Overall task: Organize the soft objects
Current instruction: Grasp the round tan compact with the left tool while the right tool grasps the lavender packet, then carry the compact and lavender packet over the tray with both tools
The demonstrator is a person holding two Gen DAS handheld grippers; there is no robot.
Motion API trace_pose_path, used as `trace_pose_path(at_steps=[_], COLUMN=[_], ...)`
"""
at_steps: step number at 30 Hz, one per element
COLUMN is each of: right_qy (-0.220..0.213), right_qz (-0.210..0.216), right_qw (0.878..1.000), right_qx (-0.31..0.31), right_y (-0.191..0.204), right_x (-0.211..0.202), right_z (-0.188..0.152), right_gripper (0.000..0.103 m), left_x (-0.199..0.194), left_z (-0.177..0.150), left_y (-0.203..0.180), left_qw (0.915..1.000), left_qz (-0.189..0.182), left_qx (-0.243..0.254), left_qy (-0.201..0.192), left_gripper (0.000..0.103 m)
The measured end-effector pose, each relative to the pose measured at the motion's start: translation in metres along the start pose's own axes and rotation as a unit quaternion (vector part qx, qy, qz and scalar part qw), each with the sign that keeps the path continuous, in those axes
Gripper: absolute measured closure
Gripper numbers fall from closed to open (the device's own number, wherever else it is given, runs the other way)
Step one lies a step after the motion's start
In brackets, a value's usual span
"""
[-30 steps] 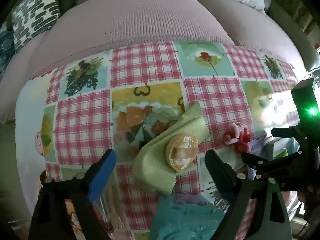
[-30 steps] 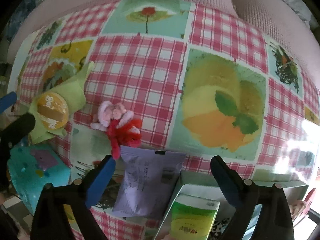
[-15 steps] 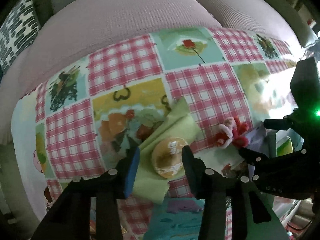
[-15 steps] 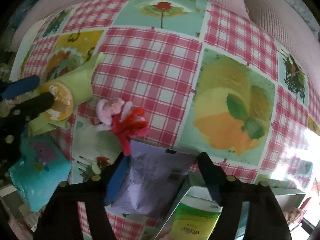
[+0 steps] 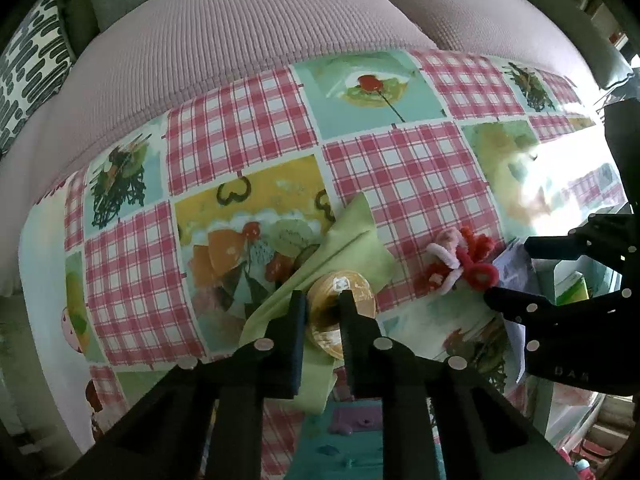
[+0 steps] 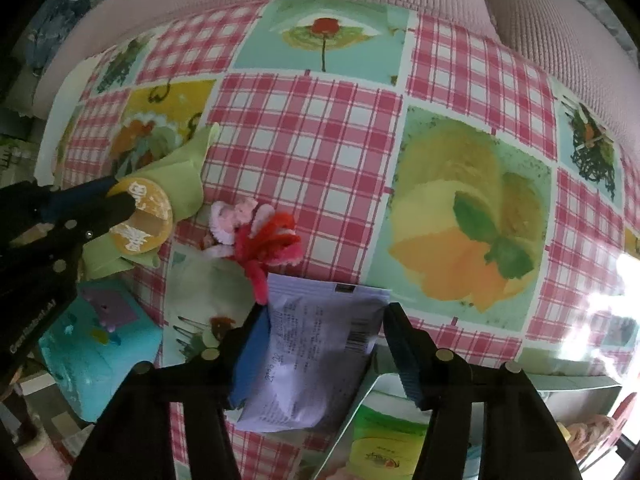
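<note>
Surface: patchwork tablecloth (image 6: 308,152) in pink check and picture squares, pink cushion (image 5: 248,40) behind it.
Left gripper (image 5: 322,309): I see its jaws closing around the round yellow sponge (image 5: 352,292), which sits between the fingers on a green cloth (image 5: 352,236).
Right gripper (image 6: 324,340): jaws closing, a pale lilac packet (image 6: 316,344) between them at the table's near edge.
Between them: red-and-pink pipe-cleaner flower (image 6: 260,236), lying loose.

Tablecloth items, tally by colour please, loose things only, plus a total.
Green: 1, folded cloth
Orange-yellow: 1, round disc on that cloth, left gripper closing over it
Red and pink: 1, pipe-cleaner bundle
Pale lilac: 1, printed packet, between the closing right gripper fingers
Teal: 1, painted block at the near edge
Total: 5
</note>
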State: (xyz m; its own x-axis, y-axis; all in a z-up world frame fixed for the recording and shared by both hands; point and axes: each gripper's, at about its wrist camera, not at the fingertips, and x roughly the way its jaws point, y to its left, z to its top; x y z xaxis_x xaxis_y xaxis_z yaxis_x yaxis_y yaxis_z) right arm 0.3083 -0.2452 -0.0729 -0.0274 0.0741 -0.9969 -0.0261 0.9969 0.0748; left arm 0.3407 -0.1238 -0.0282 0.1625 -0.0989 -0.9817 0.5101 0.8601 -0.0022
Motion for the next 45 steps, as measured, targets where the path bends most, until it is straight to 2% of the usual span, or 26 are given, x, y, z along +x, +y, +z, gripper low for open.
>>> trace_pose_path(at_steps=[14, 24, 32, 45], right_qy=[-0.016, -0.035, -0.054, -0.074], right_qz=[0.013, 0.016, 0.015, -0.008], right_qw=[1.0, 0.999, 0.998, 0.996], right_qx=[0.005, 0.004, 0.008, 0.052], right_y=[0.003, 0.013, 0.011, -0.046], right_x=[-0.03, -0.073, -0.111, -0.147], right_z=[-0.002, -0.009, -0.043, -0.108], right_gripper=[0.042, 0.042, 0.042, 0.042], left_x=[-0.034, -0.086, -0.118, -0.143], left_z=[-0.008, -0.025, -0.041, -0.075], left_y=[0.036, 0.03, -0.007, -0.099], left_qw=[0.9987, 0.9967, 0.9932, 0.9845], left_qz=[-0.019, -0.02, -0.043, -0.114], left_qx=[-0.028, -0.038, -0.029, 0.013], left_qy=[-0.039, -0.069, -0.104, -0.132], left_gripper=[0.091, 0.091, 0.091, 0.091])
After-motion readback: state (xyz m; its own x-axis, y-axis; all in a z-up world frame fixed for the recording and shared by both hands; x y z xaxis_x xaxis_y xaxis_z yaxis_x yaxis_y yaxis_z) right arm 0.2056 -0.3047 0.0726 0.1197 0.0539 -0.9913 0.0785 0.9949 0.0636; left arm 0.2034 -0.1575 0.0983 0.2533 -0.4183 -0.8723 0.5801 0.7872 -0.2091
